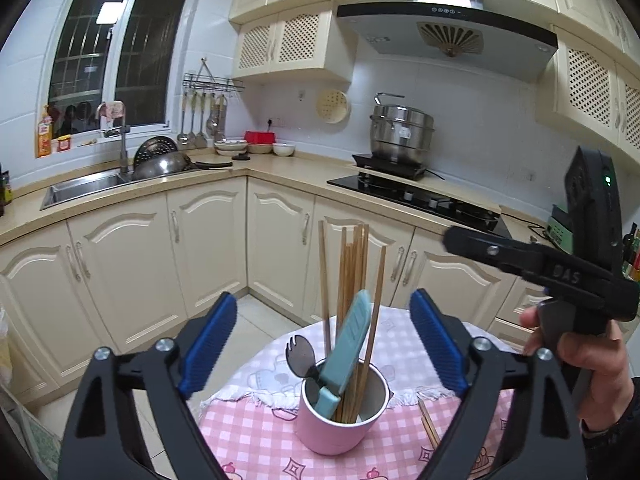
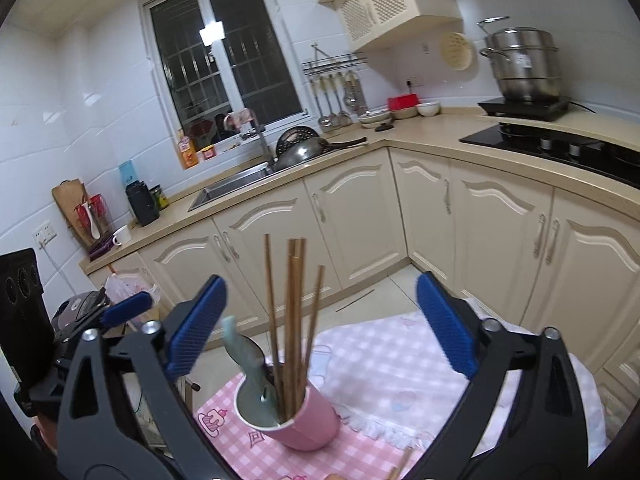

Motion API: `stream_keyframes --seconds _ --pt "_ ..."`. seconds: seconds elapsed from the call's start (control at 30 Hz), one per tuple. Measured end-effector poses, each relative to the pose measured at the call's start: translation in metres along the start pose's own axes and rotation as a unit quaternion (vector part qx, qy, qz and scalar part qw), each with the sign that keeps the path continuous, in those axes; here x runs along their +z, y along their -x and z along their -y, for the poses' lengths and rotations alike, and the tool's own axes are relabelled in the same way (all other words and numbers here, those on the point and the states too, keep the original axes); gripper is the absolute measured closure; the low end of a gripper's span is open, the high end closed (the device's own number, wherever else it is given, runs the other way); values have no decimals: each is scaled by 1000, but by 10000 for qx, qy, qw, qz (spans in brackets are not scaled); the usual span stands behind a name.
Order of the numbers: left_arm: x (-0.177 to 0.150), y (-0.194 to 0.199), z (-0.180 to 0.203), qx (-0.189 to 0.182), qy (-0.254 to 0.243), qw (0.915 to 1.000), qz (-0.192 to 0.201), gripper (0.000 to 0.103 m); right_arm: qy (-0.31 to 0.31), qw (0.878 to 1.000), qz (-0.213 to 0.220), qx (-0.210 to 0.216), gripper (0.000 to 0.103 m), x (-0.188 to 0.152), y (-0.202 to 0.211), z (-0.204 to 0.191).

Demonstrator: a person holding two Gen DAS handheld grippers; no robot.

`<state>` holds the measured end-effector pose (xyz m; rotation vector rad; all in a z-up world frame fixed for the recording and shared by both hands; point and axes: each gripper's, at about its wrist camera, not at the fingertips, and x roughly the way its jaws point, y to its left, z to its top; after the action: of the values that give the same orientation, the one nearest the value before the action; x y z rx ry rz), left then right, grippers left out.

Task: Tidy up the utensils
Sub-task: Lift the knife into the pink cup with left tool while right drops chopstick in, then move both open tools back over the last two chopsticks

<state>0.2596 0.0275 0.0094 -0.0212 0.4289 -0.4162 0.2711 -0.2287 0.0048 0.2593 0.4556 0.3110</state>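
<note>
We see the pink cup (image 1: 340, 416) upright on the checked bench (image 1: 256, 440), holding chopsticks (image 1: 354, 280), a teal knife (image 1: 344, 356) and a spork (image 1: 300, 356); left gripper (image 1: 320, 344) and right gripper (image 2: 320, 328) jaws wide, empty, flanking the cup; loose chopsticks (image 1: 429, 426) just right of it

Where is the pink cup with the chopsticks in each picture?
Left wrist view: the pink cup stands at bottom centre on the checked tablecloth, holding chopsticks.
Right wrist view: the pink cup is at bottom centre, a little left, and looks tilted.
Shared landmark: the steel steamer pot on the counter, right of centre in both.
</note>
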Motion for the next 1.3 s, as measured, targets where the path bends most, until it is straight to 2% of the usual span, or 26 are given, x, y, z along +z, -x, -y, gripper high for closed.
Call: stream_keyframes --seconds 0.13,0.5,0.67,1.3 --pt "-4 7 8 227 -26 9997 -56 11 -113 9997 -139 -150 6 -4 9 12" --pt "-22 23 23 311 189 9990 -245 10 -233 9973 -555 -424 6 -25 38 30" --pt "-35 25 34 338 127 9985 -418 9 -349 9942 -854 -561 6 -43 49 40" --pt "-90 13 65 51 236 9941 -1060 9 -544 9733 -2000 -988 6 -136 54 64"
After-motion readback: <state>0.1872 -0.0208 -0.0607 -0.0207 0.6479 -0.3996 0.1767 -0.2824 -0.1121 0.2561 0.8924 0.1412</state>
